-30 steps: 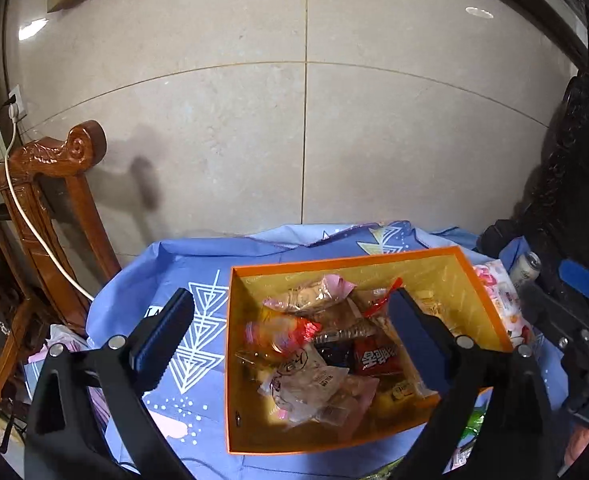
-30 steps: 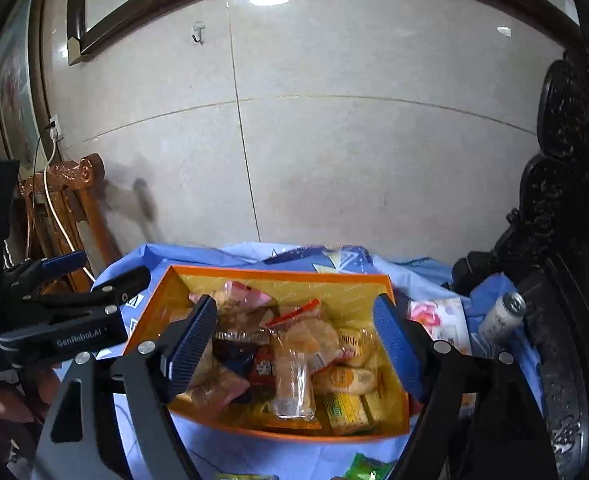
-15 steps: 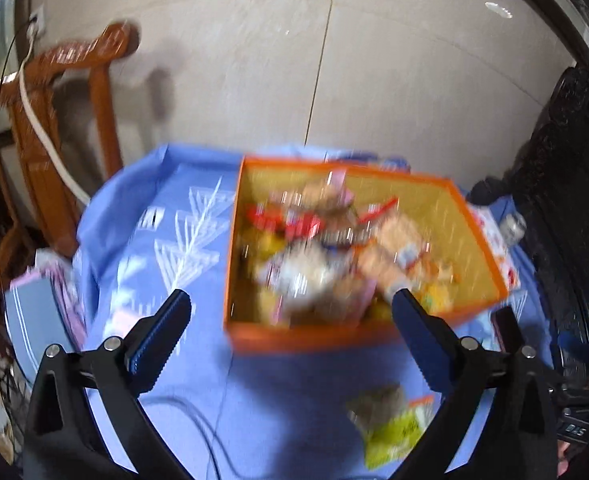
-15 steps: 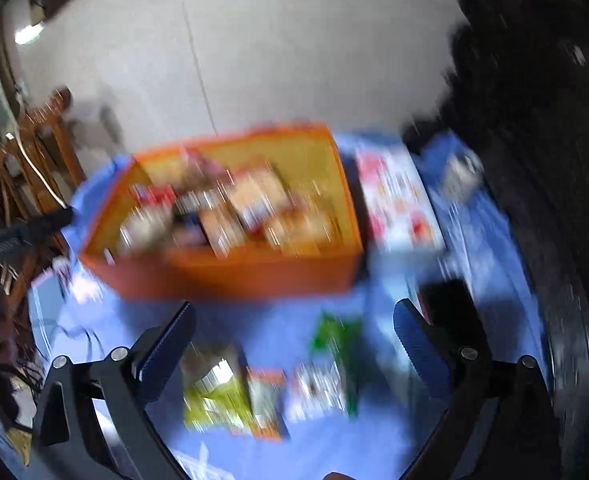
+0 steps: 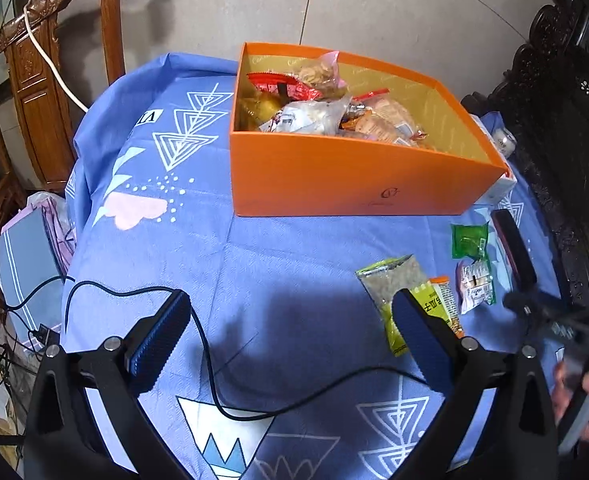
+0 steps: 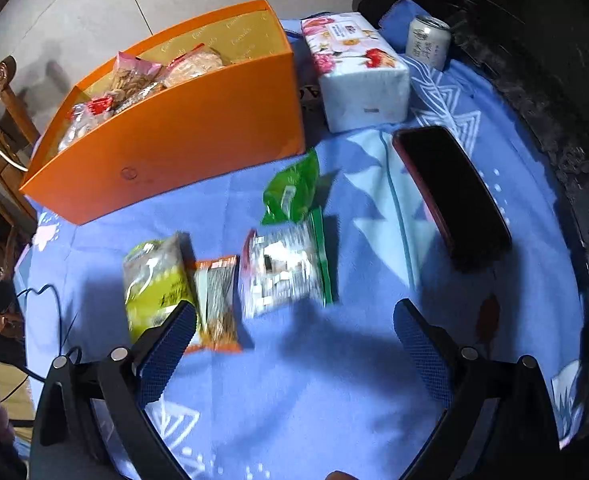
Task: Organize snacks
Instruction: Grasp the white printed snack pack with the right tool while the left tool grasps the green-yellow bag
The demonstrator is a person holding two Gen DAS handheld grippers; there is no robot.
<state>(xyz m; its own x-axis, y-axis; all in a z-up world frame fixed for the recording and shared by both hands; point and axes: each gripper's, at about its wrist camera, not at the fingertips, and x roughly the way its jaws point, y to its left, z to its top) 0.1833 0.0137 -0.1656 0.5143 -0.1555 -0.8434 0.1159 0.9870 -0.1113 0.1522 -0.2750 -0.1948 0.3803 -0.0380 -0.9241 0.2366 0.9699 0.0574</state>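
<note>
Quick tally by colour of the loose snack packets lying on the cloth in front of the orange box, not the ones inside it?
Green packet: 1
Yellow-green packet: 1
Orange packet: 1
Silver packet with green edge: 1
Total: 4 loose packets, all lying on the blue cloth.

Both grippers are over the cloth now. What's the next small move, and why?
Probably lower the right gripper onto the white-and-green packet. Its jaws are wide open and empty, that packet lies just ahead between them, and four loose packets lie outside the orange box.
</note>
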